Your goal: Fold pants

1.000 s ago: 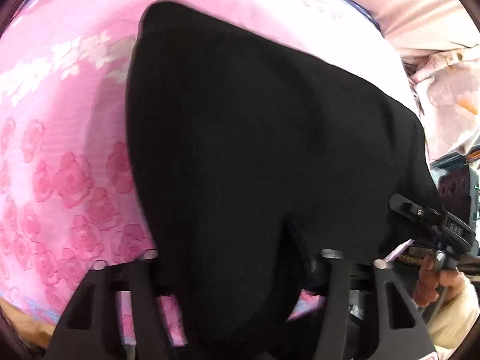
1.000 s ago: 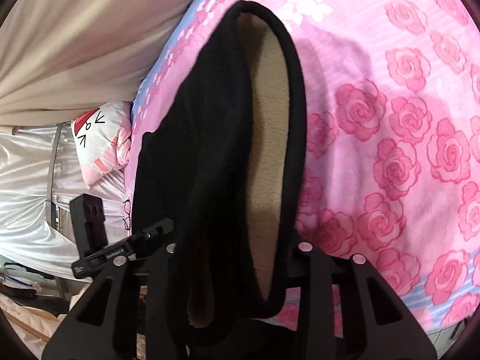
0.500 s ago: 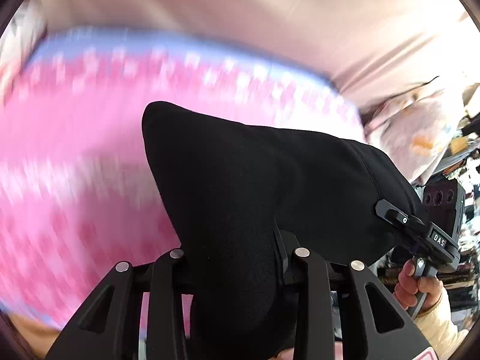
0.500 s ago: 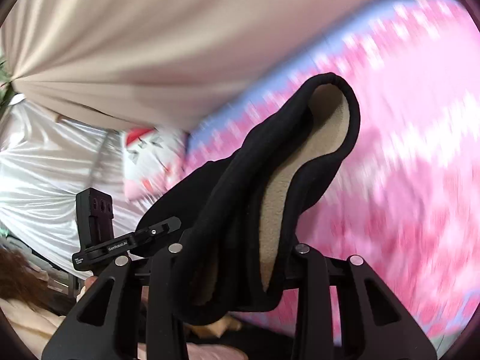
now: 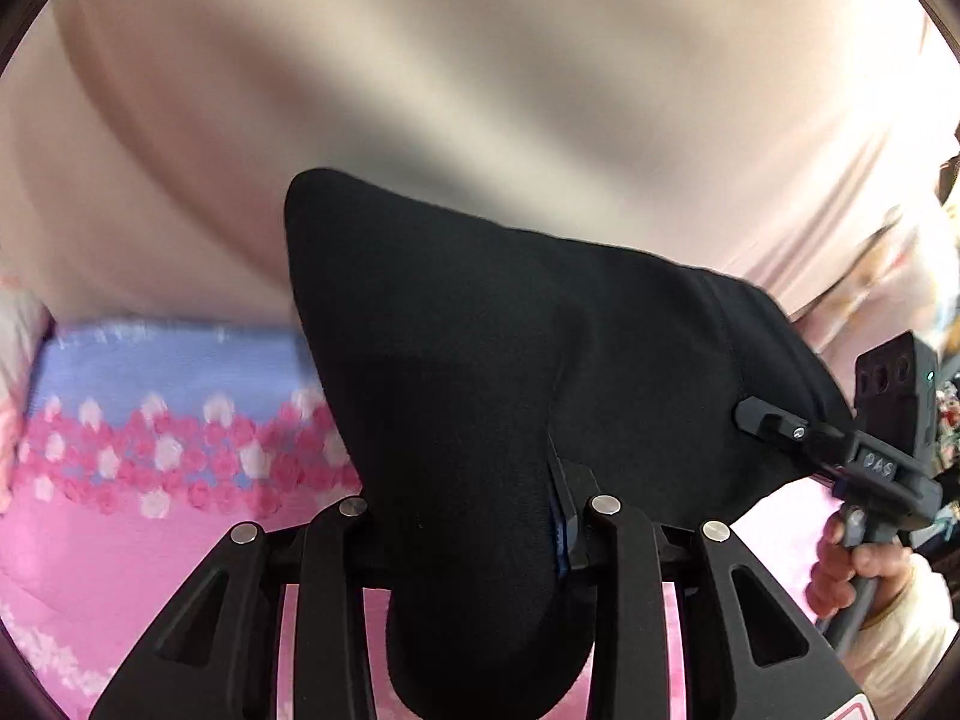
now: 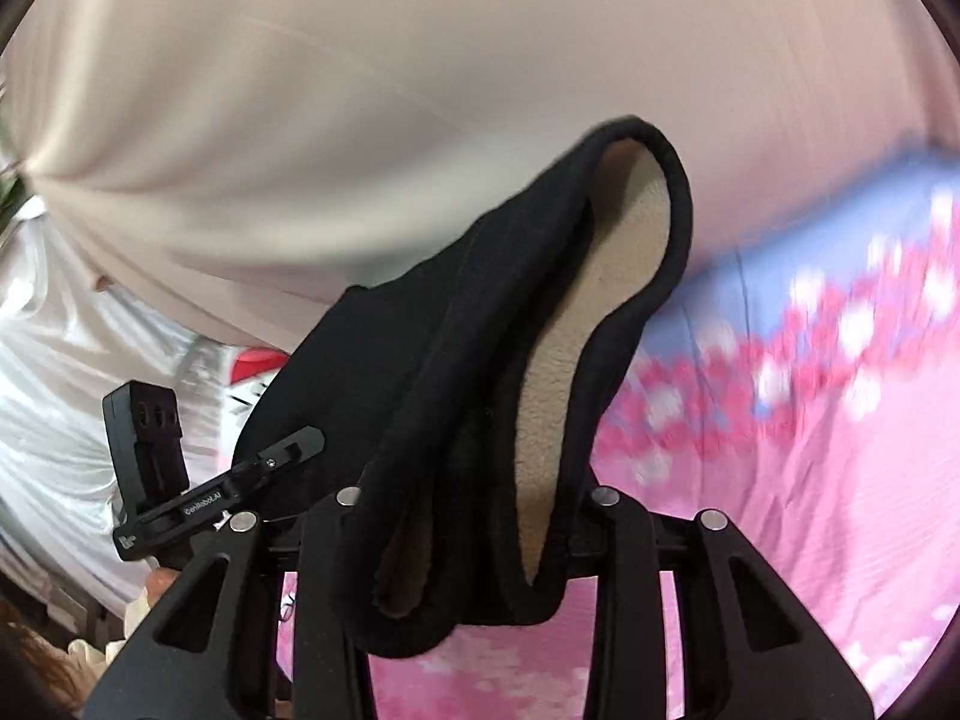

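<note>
Pants (image 5: 480, 360) hang above the pink bedspread (image 5: 120, 540), pinched by left gripper (image 5: 474, 516) and right gripper (image 6: 474, 510); a loose pinch could drop them.

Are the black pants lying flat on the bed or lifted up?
Lifted up. The pants hang bunched between both grippers' fingers, clear of the pink bedspread. The right view shows their tan lining.
</note>
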The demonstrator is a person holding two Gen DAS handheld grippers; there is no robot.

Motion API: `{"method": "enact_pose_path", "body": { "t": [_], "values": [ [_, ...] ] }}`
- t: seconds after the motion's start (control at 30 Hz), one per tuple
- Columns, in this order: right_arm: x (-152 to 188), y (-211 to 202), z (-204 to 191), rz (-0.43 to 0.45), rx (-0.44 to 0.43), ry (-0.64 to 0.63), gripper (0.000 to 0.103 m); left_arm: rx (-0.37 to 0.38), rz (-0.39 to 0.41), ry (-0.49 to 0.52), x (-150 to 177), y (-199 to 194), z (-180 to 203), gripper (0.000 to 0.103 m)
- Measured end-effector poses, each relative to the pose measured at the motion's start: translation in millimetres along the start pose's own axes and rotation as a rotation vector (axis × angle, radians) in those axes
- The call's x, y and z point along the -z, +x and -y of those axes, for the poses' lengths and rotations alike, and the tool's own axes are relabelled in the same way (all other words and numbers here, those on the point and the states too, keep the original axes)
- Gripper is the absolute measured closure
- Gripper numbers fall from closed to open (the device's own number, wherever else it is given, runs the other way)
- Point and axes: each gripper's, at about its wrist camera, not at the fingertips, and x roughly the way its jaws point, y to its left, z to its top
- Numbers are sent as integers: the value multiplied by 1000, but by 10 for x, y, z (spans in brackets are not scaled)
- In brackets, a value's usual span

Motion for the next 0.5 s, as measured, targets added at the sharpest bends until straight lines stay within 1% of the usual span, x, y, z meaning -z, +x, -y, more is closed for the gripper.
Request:
{"method": "enact_pose_path", "body": {
  "t": [0.07,0.1,0.13,0.17,0.2,0.23,0.27,0.37,0.4,0.43,0.47,0.5],
  "values": [
    [198,361,422,-76,53,49,68,-14,-90,-26,287,577,-207,72],
    [343,574,672,-140,111,84,61,-21,-138,-43,428,839,-293,72],
    [455,664,846,-162,130,111,54,-44,-207,-60,643,1177,-395,70],
    [515,586,914,-104,63,116,52,-110,-228,-53,815,1365,-460,58],
    [538,513,942,-98,57,123,50,-125,-210,-46,902,1408,-490,53],
    [545,423,951,-101,67,147,48,-120,-150,-43,974,1360,-521,45],
    [545,313,950,-89,99,165,45,-129,-145,-42,989,1319,-522,39],
    [518,-230,875,24,197,187,44,-175,-131,-24,961,1088,-514,39],
    [500,-459,756,66,242,170,44,-198,-121,-9,944,989,-507,39],
    [467,-572,644,85,259,128,45,-234,-105,4,915,856,-512,39],
    [418,-703,381,104,268,33,51,-271,-95,17,889,745,-535,40],
    [399,-720,234,97,268,-20,60,-301,-85,30,864,632,-530,40]
  ]
}}
